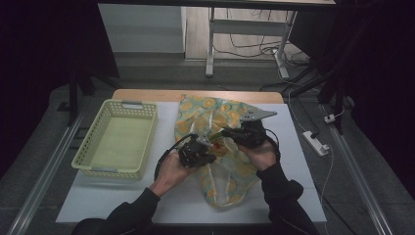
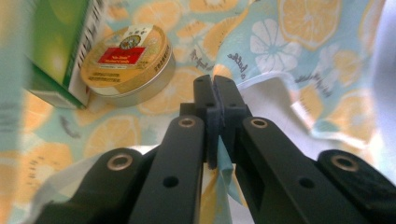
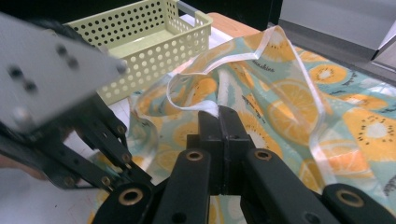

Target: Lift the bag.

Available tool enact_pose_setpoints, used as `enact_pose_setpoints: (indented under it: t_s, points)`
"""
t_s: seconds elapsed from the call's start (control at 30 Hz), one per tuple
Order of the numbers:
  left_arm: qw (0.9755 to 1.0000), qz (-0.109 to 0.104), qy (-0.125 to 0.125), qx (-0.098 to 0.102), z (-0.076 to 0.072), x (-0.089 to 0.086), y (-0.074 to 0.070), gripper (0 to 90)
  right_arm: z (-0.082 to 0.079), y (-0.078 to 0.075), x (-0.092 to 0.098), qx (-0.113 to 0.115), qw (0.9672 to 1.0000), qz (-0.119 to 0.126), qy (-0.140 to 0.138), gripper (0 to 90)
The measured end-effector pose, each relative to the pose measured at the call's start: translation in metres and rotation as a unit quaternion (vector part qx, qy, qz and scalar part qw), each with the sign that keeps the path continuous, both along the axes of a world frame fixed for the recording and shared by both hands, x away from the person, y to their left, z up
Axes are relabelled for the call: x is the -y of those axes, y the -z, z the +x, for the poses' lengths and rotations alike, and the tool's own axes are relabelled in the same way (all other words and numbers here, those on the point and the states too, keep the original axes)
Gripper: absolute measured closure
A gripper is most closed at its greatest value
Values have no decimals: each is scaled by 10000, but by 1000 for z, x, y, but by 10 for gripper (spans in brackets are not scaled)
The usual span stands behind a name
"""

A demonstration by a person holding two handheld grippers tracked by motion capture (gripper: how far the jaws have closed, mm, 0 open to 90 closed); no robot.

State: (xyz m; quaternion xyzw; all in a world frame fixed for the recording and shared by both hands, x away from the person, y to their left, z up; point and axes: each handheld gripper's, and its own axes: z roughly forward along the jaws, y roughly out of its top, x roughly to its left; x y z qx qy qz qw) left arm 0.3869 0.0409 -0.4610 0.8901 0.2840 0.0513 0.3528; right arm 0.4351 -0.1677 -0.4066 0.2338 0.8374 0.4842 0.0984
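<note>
A clear plastic bag (image 1: 230, 171) printed with orange and kiwi slices lies on the white mat. My left gripper (image 1: 211, 144) is shut on its rim, and a strip of the film (image 2: 224, 175) hangs between the jaws. My right gripper (image 1: 223, 132) is shut on the opposite rim (image 3: 210, 108), so the mouth stands lifted and open between the two. Through the bag in the left gripper view lie a round gold tin (image 2: 126, 63) with a red label and a green box (image 2: 56, 46). The left gripper's body (image 3: 70, 135) looms close at the left of the right gripper view.
A pale yellow perforated basket (image 1: 85, 159) stands to the left of the bag and holds nothing; it is also seen in the right gripper view (image 3: 140, 42). The white mat (image 1: 298, 161) covers a wooden table. A power strip (image 1: 315, 143) lies on the floor at the right.
</note>
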Motion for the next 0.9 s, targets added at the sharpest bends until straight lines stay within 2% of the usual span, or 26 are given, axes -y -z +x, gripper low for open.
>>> enact_pose_setpoints:
  t_s: [0.1, 0.2, 0.27, 0.33, 0.63, 0.73, 0.8, 0.9]
  points:
    - [9998, -173, -54, -80, 2, -6, -8, 891, 1, -4, -1, -11, 10000, 0, -22, 899]
    - [9988, -435, -91, -186, 5, -11, -13, 891, -2, -11, -4, -47, 9999, 31, -125, 899]
    - [9987, -473, -88, -155, 6, -15, -18, 891, -3, -16, -7, 17, 9999, 11, -168, 899]
    - [9979, -613, -101, -175, 7, -19, -25, 891, -3, -21, -9, 46, 9998, 8, -188, 899]
    - [9966, -815, -145, -18, 14, -36, -63, 892, 0, -41, -14, 152, 9996, -37, -229, 900]
    - [9950, -974, -218, -38, 16, -40, -73, 892, 0, -46, -13, 162, 9996, -24, -229, 900]
    - [9951, -961, -221, -10, 18, -43, -80, 892, 0, -50, -12, 163, 9996, -3, -240, 900]
    - [9934, -1122, -252, -41, 23, -48, -89, 891, 0, -57, -11, 178, 9995, 61, -247, 900]
